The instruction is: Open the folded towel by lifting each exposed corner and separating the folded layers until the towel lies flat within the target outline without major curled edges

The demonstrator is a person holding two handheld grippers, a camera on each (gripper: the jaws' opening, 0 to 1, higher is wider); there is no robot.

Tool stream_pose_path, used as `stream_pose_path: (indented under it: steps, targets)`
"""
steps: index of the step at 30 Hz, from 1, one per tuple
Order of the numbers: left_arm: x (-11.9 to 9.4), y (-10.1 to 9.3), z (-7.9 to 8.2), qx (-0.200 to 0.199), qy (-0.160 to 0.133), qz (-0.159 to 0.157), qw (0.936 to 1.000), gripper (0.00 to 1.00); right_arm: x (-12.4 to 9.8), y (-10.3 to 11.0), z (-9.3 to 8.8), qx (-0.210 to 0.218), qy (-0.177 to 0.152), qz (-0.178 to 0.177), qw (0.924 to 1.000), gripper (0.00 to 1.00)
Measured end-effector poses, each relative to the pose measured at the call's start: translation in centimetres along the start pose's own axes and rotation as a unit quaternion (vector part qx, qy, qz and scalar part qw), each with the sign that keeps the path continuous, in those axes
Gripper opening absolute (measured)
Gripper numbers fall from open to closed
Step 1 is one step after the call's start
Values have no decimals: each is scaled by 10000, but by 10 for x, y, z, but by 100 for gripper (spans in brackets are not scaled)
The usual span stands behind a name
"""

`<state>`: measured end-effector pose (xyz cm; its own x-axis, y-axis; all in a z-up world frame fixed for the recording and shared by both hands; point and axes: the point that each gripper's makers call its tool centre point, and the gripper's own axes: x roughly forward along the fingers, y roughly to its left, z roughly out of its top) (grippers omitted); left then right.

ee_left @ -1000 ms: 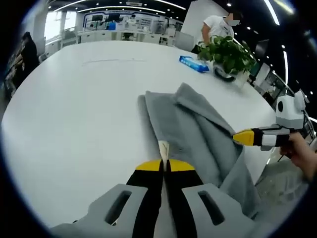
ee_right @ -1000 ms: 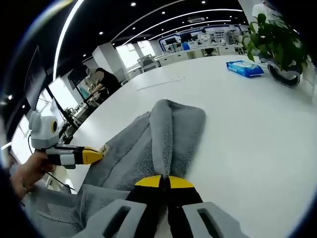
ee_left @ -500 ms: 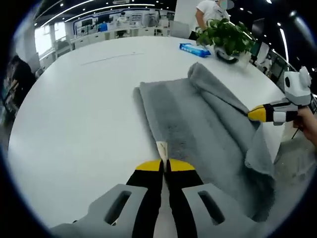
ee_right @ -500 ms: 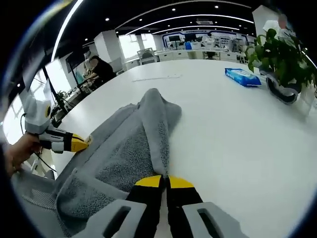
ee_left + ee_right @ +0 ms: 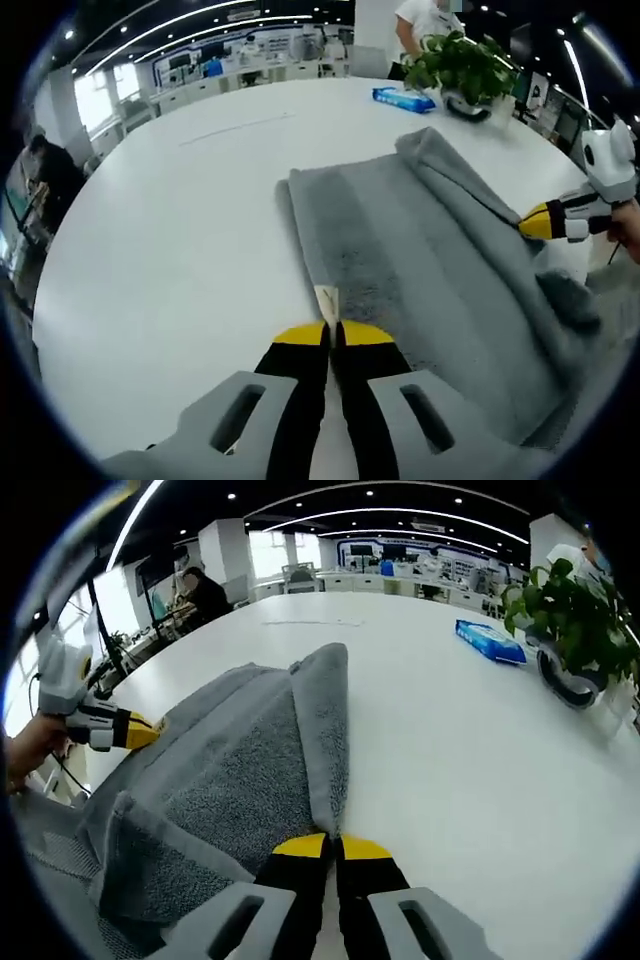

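On the white counter (image 5: 150, 250) the grey towel (image 5: 400, 260) lies partly opened, and I have a corner in each gripper. My left gripper (image 5: 328, 322) is clenched on the near corner where the small label sticks up; in the right gripper view it comes in from the left, yellow tips pinching that same edge. My right gripper (image 5: 330, 838) is clenched on the opposite corner, with a thick rolled fold running away from its tips along the towel.

I judge this to be the spreading step: both corners held, layers half separated. That fold (image 5: 325, 730) is not yet turned out, and the near side of the towel sags off the counter edge on my side. Next I would draw the two corners apart and away from me, keeping the cloth taut so the roll falls open, then lower it flat.

I cannot make out a target outline. There is wide bare counter ahead and to the left. The blue packet (image 5: 490, 640) and plant (image 5: 565, 620) sit well apart on the far right.
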<state>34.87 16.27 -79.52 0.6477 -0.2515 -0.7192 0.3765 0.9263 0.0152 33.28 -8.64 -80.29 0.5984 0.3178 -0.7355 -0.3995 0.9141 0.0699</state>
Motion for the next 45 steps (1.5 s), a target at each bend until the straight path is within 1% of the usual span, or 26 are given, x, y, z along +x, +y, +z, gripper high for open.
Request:
stream_pose_path:
  steps: [1, 4, 7, 9, 15, 16, 17, 22, 25, 28, 30, 32, 35, 37, 38, 39, 41, 45]
  targets:
    - [0, 2, 0, 67, -11, 38, 10000, 3, -1, -3, 0, 15, -7, -54, 10000, 0]
    - [3, 7, 0, -5, -16, 121, 9999, 3, -2, -7, 2, 53, -44, -101, 9999, 0]
    - [2, 12, 1, 7, -38, 235, 9997, 3, -1, -8, 1, -66, -27, -124, 9999, 0]
    - [1, 15, 1, 87, -35, 317, 9995, 3, -1, -9, 0, -103, -10, -160, 9998, 0]
    - [-3, 27, -2, -72, -55, 491, 9988, 3, -4, -18, -2, -111, 31, -317, 9994, 0]
    - [-3, 29, -3, -175, -55, 513, 9985, 3, -4, -19, -3, -125, 32, -338, 9993, 0]
    - [-4, 30, -4, -264, -59, 503, 9984, 3, -5, -20, -3, -170, 46, -369, 9992, 0]
    - [-5, 32, -5, -319, -55, 542, 9980, 3, -5, -23, -4, -211, 66, -417, 9989, 0]
    - [-6, 33, -5, -516, -55, 535, 9972, 3, -6, -27, -5, -208, 82, -462, 9987, 0]
    - [-5, 33, -4, -472, -2, 546, 9974, 3, -7, -30, -6, -190, 99, -514, 9984, 0]
    - [-7, 32, -4, -444, 3, 526, 9976, 3, -8, -31, -6, -183, 104, -528, 9984, 0]
    - [-9, 33, -3, -506, -8, 459, 9977, 3, -8, -32, -7, -171, 109, -525, 9984, 0]
    - [-8, 34, -11, -453, 149, 224, 9986, 3, -8, -32, -8, -135, 132, -517, 9985, 0]
    - [-9, 33, -12, -315, 48, 42, 9995, 3, -8, -32, -8, -81, 133, -488, 9987, 0]
    - [-9, 34, -13, -377, 49, 41, 9993, 3, -9, -33, -8, 25, 135, -447, 9989, 0]
    - [-11, 35, -13, -468, 38, 18, 9989, 3, -9, -31, -8, 219, 120, -375, 9990, 0]
    - [-11, 36, -14, -569, -23, 6, 9984, 3, -9, -36, -11, 148, 187, -375, 9990, 0]
    - [-10, 35, -13, -403, -129, -108, 9990, 3, -10, -37, -13, 229, 313, -116, 9992, 0]
